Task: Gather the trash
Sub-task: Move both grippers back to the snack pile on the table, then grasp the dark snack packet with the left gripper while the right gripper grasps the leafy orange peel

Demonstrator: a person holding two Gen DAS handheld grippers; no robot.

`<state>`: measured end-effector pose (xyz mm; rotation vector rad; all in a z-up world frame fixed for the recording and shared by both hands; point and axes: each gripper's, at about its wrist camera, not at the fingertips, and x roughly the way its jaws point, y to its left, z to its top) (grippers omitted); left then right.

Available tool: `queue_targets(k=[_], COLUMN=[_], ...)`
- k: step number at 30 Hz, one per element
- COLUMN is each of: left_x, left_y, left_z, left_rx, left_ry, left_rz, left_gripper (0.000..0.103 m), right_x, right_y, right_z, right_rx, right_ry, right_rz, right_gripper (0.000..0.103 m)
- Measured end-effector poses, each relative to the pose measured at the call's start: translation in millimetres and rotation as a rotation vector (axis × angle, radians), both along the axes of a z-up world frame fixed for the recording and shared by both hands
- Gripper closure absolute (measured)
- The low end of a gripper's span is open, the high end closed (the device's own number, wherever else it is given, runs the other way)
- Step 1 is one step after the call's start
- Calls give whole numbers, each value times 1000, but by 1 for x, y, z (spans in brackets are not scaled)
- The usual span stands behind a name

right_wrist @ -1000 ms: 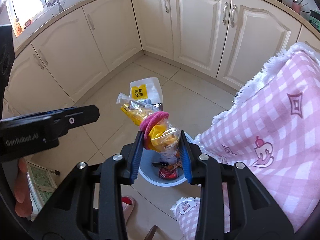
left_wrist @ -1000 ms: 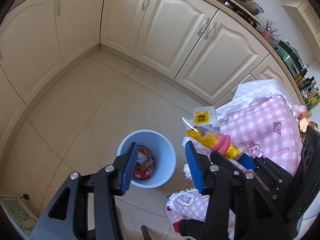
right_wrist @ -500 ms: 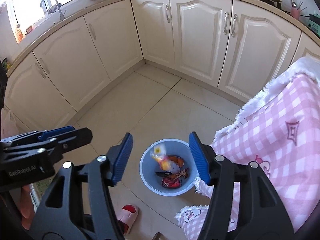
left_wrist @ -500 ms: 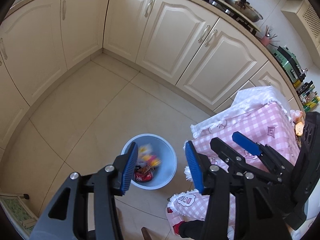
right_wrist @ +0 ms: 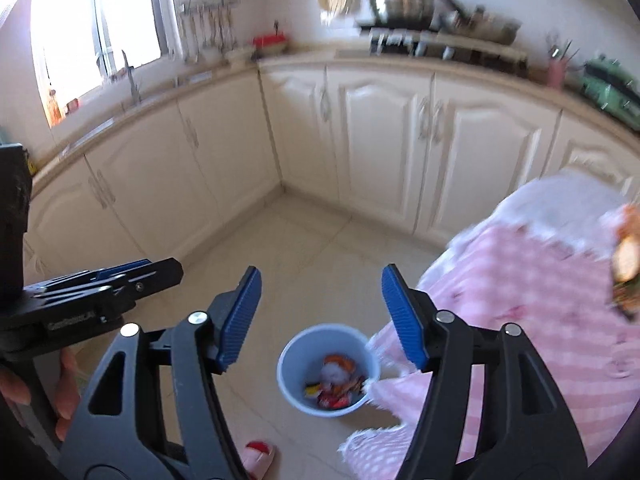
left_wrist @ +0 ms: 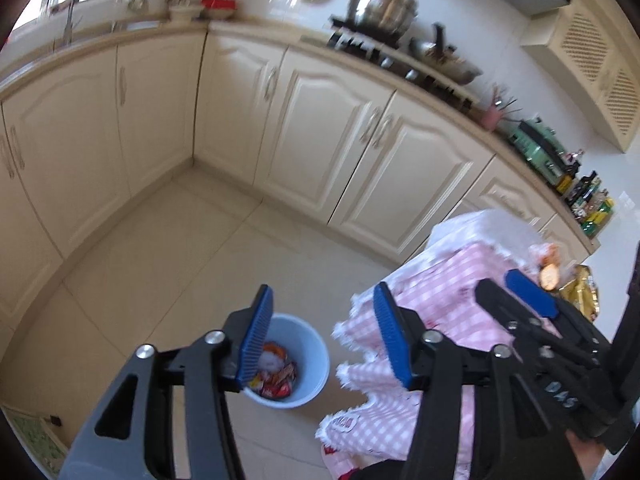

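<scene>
Cream tile floor carries a blue bin (wrappers inside) beside the pink-checked table

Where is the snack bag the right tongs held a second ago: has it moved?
Yes. It has dropped from the right tongs, whose jaws are opening with nothing between them, down into the blue bin on the floor.

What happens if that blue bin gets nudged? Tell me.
The blue bin looks like thin plastic holding only a few wrappers, so it is probably light and would slide easily on the smooth tile floor. Its narrower base suggests it might tip.
</scene>
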<state>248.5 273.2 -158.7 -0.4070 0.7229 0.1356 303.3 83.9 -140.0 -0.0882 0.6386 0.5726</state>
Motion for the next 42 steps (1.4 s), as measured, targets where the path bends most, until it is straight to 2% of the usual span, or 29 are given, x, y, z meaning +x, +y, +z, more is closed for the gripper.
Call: queue_targets(k=[3,8,12,14,16,19,24,30,32,33,34,35,36,39,42], left_x=[2,29,61,74,91,106,125,148,156,160,163,166,168,174,181], left_y=[-31,-113,-189,-222,-259,-293,-312,-299,-291,-288,-288,-288,-289,-298,-317], left_z=[25,51,52,47,40,29,13,2,-1,-2,-2,-3,-5,-9,-16], left_rx=[26,69,82,91,114,137,166,184,171,164,160,157,153,141,144], left_ry=[-53,-90,-82,-66,-42,-19,16,52,65,71,73,74,76,80,84], left_rz=[-46,-177,-310,-364,-422,-459,-464,-420,-406,-400,-396,-397,-400,-421,-461], left_gripper=[43,36,35,35,35,35,35,35,35,35,35,35,35,35,35], right_x=[-7,-7,-3,1,6,21,63,116,126,131,139,141,143,134,111], right_y=[-47,-135,-206,-246,-273,-301,-304,-273,-265,-262,-258,-258,-259,-267,-285], right_z=[27,47,44,37,30,17,-3,-23,-29,-32,-39,-42,-46,-45,-30], right_rx=[24,41,26,29,35,33,11,-25,-49,-63,-95,-102,-107,-89,-66], right_ry=[-57,-100,-100,-70,-45,-2,60,101,110,120,145,155,162,160,100], right_rz=[-62,-197,-312,-376,-414,-445,-401,-315,-296,-289,-287,-287,-285,-281,-309], right_gripper=[39,36,35,35,35,35,35,36,48,66,72,73,88,89,89])
